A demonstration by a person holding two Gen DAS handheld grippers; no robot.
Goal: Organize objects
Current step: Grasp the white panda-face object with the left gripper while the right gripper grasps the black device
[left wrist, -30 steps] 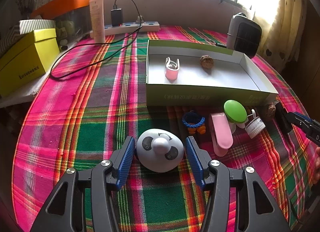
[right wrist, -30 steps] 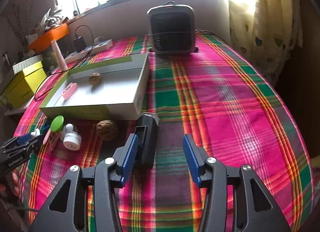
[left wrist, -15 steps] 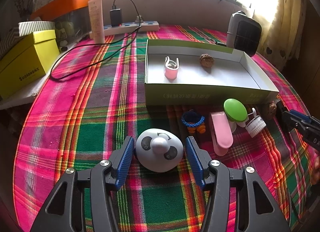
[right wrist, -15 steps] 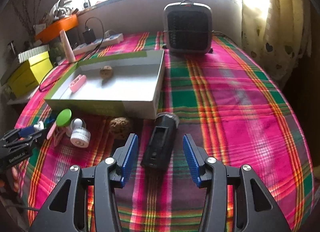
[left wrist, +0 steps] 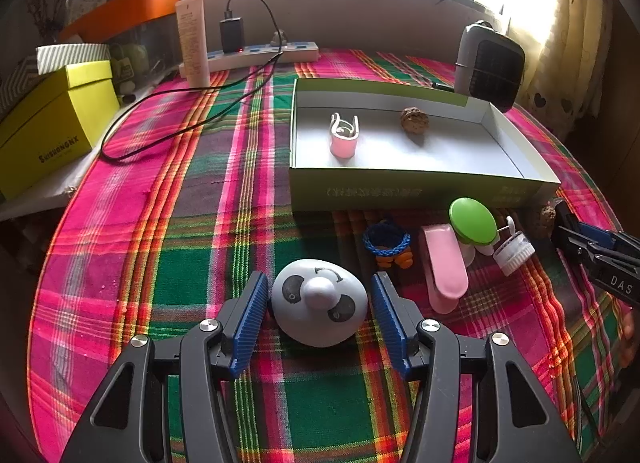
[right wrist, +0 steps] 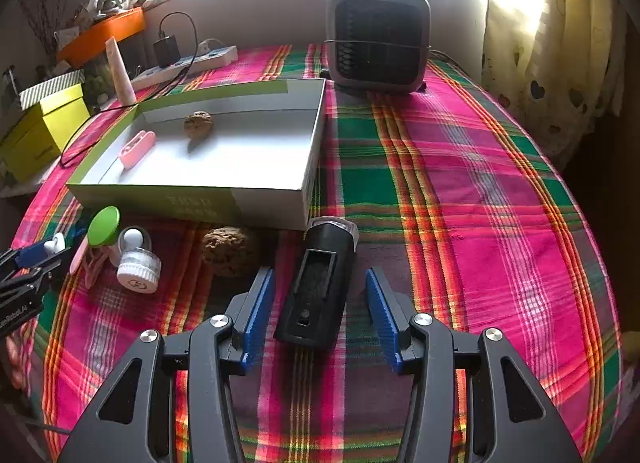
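Left gripper [left wrist: 319, 313]: jaws spread, bracketing panda toy [left wrist: 319, 308] without pressing.
Right gripper [right wrist: 320, 313]: standing open (now re-centred), straddling black device [right wrist: 320, 287], previously beside one finger.
Tray [left wrist: 416, 191]: waiting behind, holding pink clip [left wrist: 343, 139] and walnut [left wrist: 414, 120].
Implication: both grasps appearing imminent.

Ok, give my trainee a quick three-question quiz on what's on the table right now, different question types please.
1. True or false: the left gripper has already clamped the panda-faced white object.
2. Which items lie inside the green-sided box? A) pink clip and walnut B) green-lidded jar and black flashlight C) nothing
3. Fill in: the black flashlight lies between the open fingers of the ___ gripper.

Key:
1. False; gaps show on both sides of it.
2. A: the pink clip and a walnut.
3. Right: the right gripper.
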